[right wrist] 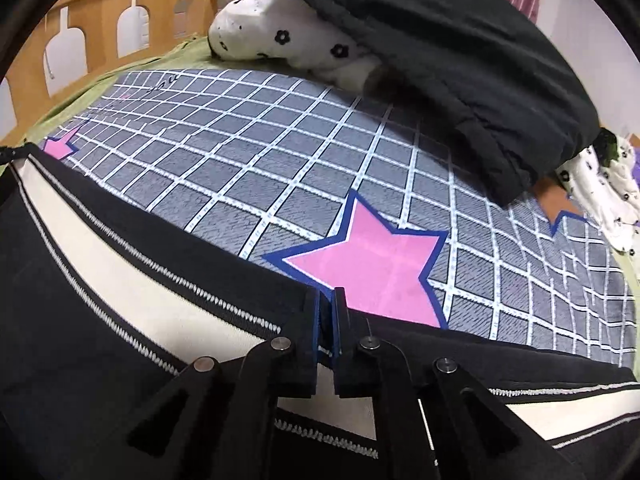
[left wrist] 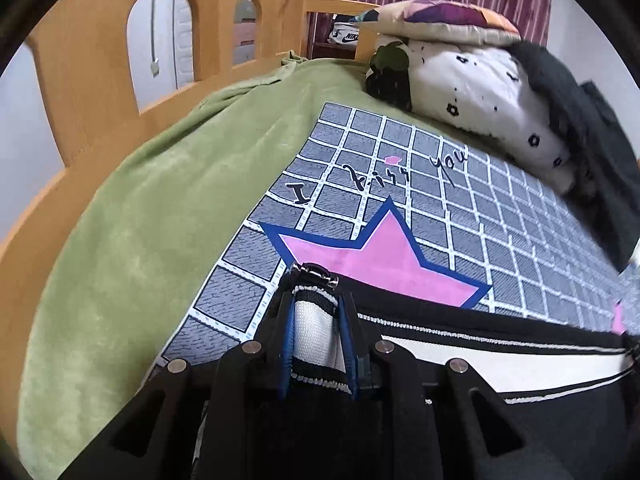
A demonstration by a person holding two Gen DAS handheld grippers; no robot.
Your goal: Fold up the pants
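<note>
Bed sheet carries the pants, laid across its near edge. Left gripper is clamped on the striped waistband; right gripper is pinched shut on the black edge. No fold is seen; folding appears barely begun.

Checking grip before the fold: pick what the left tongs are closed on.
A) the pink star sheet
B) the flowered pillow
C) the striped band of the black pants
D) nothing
C: in the left wrist view the left tongs pinch the black-and-white striped band of the pants, with a metal clasp just past the fingertips; the checked sheet lies beyond it.
</note>
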